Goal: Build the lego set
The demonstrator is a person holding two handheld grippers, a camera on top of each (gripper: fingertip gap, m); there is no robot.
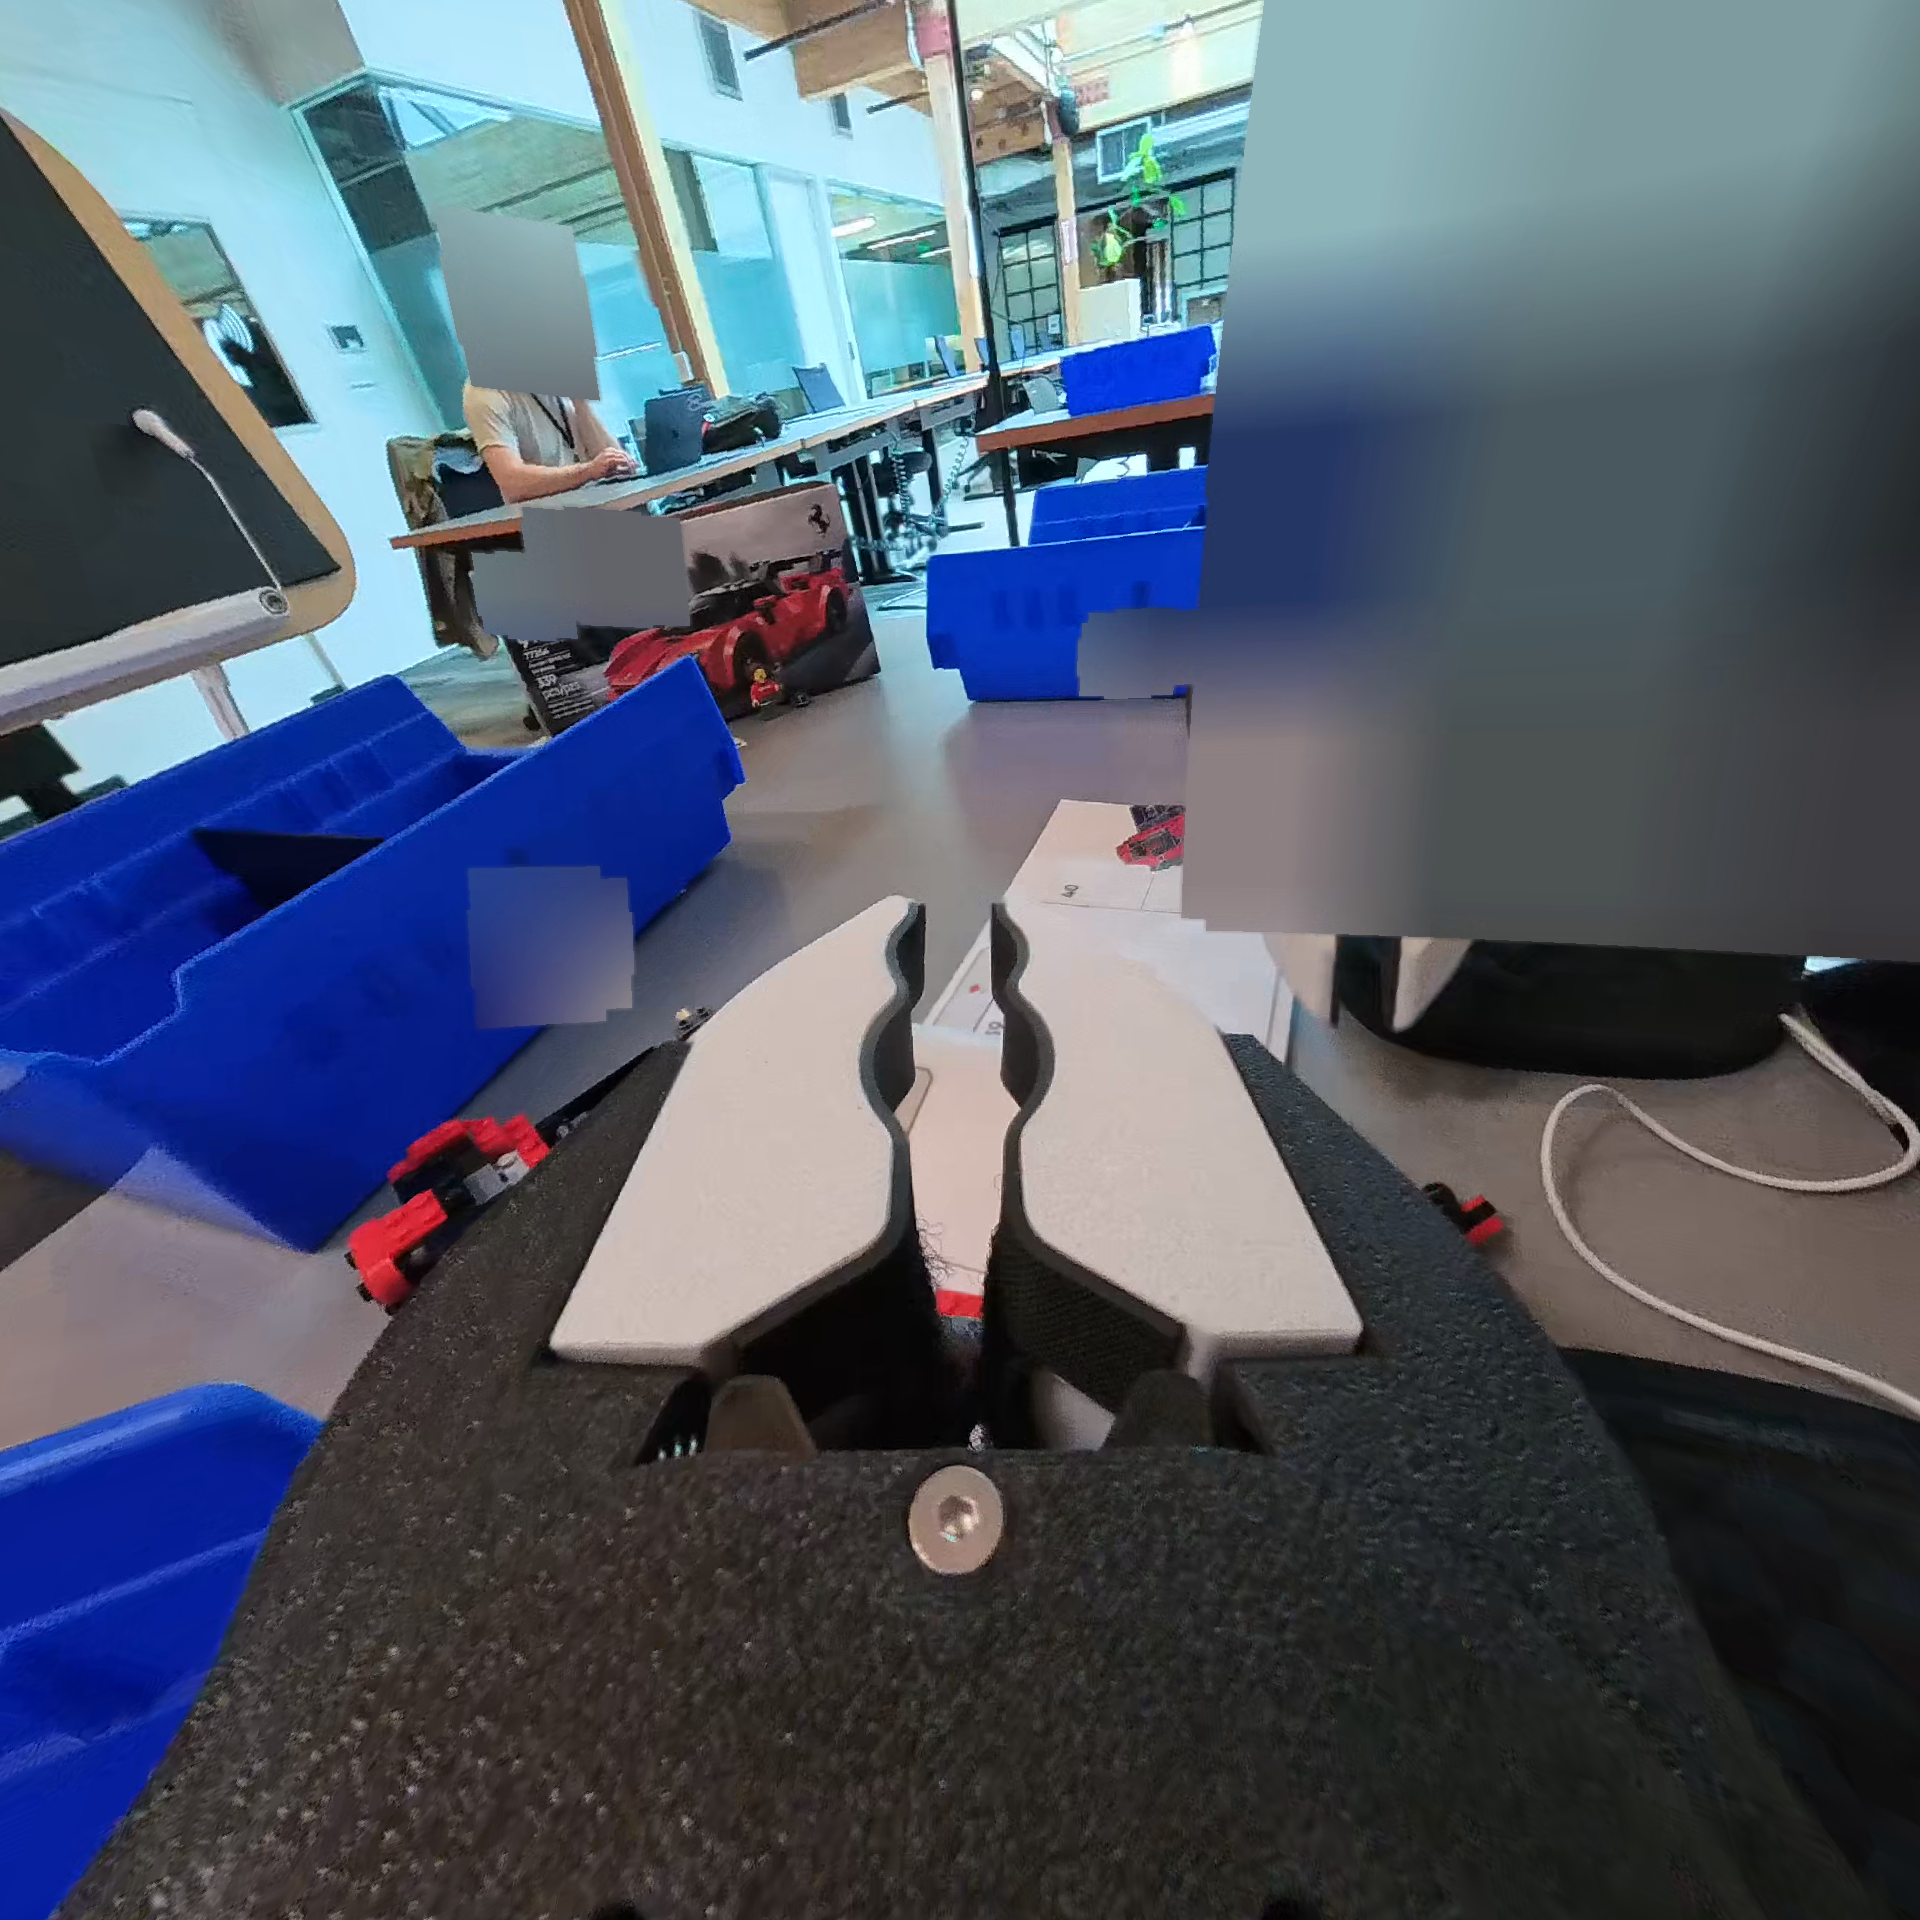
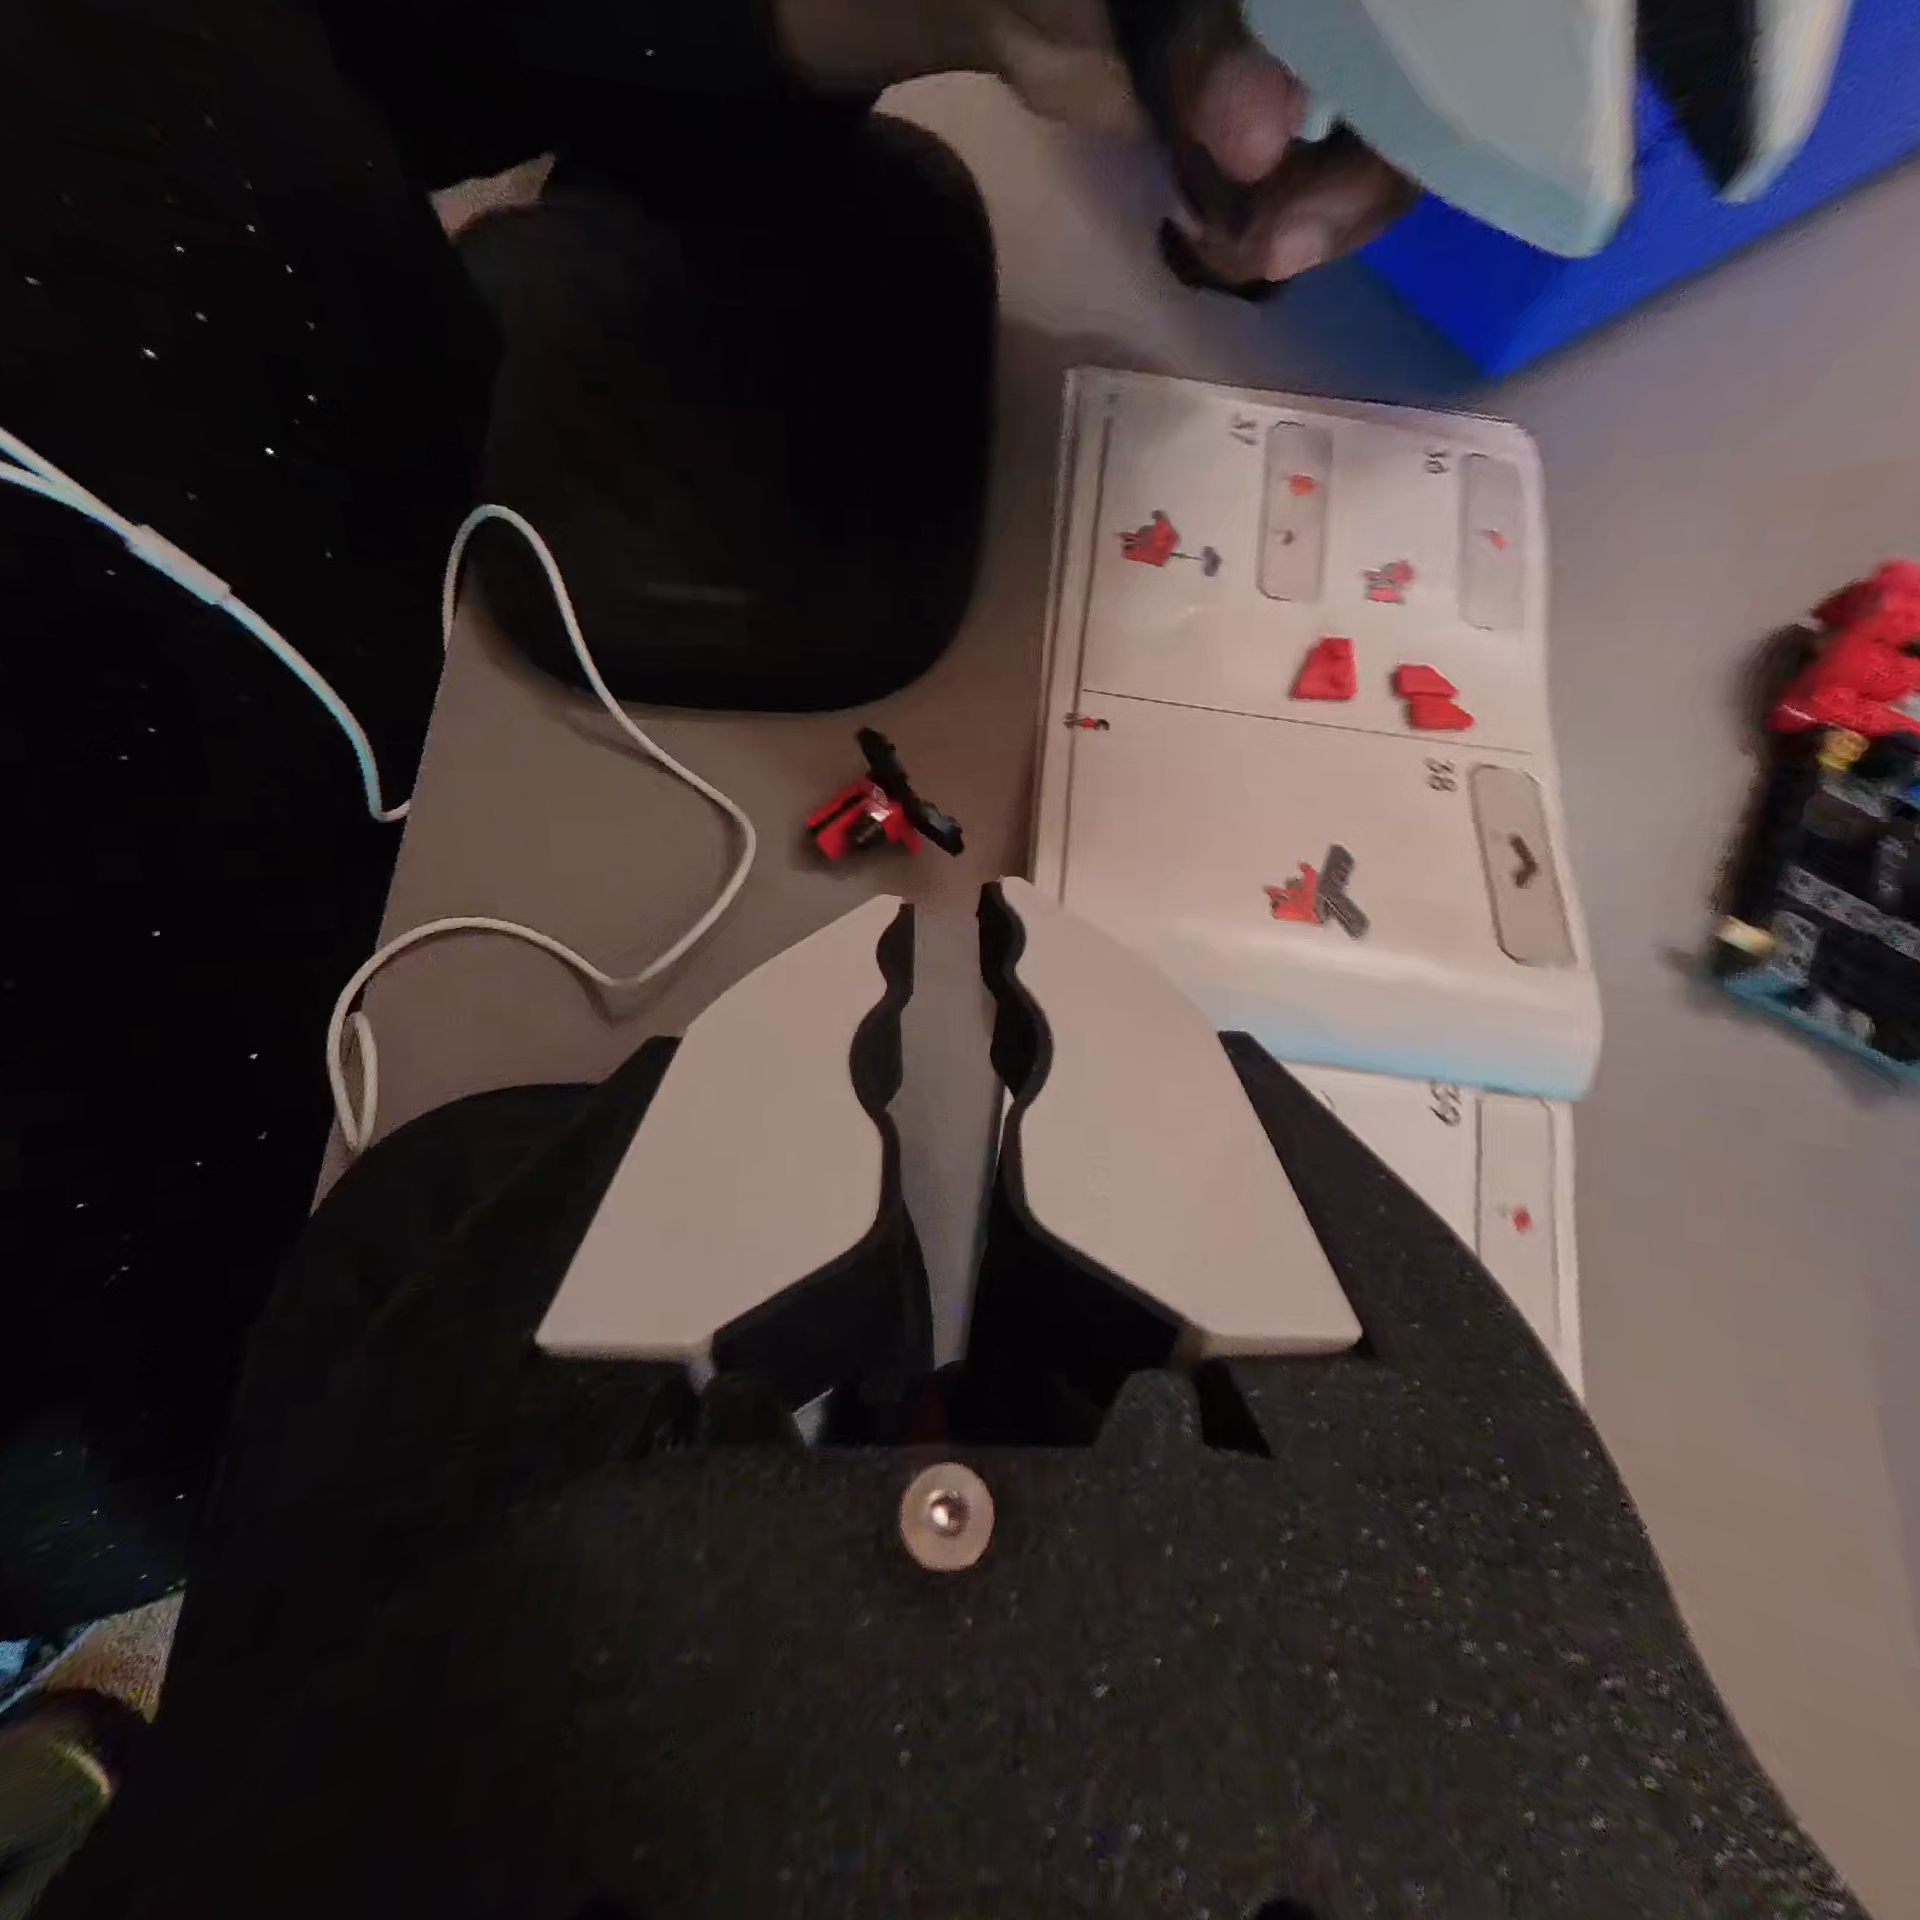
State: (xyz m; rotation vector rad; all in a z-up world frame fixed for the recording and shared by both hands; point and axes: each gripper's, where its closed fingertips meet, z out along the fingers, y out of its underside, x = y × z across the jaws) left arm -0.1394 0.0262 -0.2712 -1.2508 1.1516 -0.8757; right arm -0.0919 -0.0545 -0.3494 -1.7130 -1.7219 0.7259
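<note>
In the right wrist view my right gripper hangs over the grey table, jaws nearly together with nothing between them. A small red and black Lego sub-assembly lies just ahead of its tips. The open instruction booklet lies to the right, and the partly built red and black car is at the right edge. My left gripper is low over the booklet, jaws nearly together and empty. A red and black Lego piece lies left of it. The small sub-assembly lies to its right.
Blue bins stand left and at the back, beside the Lego box. A black case and a white cable lie left of the booklet. A blurred hand with the other gripper is at the top. The grippers' ends are close to 12 cm from one another.
</note>
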